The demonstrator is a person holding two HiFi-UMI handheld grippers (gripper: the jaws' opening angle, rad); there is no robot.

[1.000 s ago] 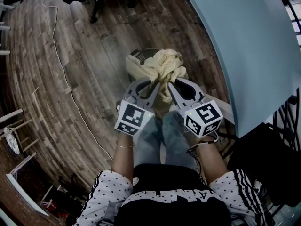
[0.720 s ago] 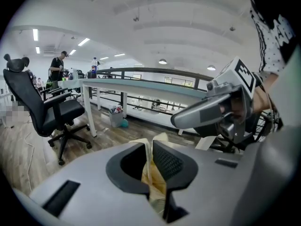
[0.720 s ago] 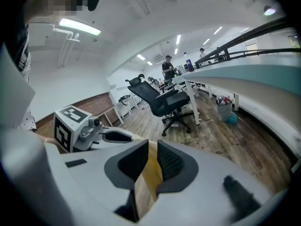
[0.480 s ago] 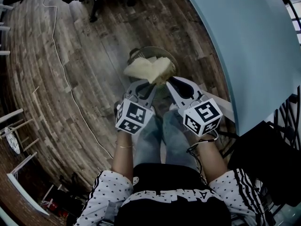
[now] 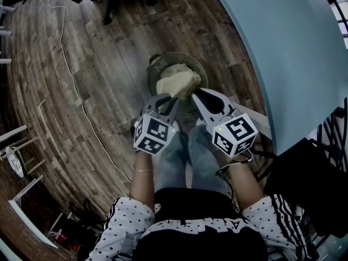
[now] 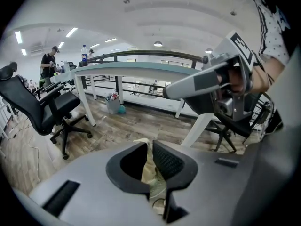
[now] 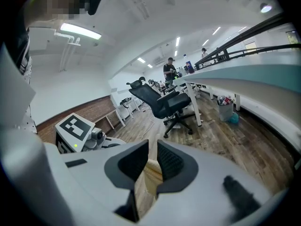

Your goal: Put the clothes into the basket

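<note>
A cream garment hangs bunched over a round dark basket on the wood floor, its lower part inside the rim. My left gripper is shut on the garment's near left edge, and cream cloth shows pinched between its jaws in the left gripper view. My right gripper is shut on the near right edge, with a cloth fold caught between its jaws. The two grippers stand close together, tips almost meeting above the basket's near rim.
A light blue table fills the upper right. A white cable runs across the floor at left. The person's legs stand right behind the basket. Office chairs and desks stand farther off.
The garment has dropped from a tall spread bundle above the basket to a smaller bunch sunk into it. The left gripper has lowered and tipped downward; the right has stayed put.
</note>
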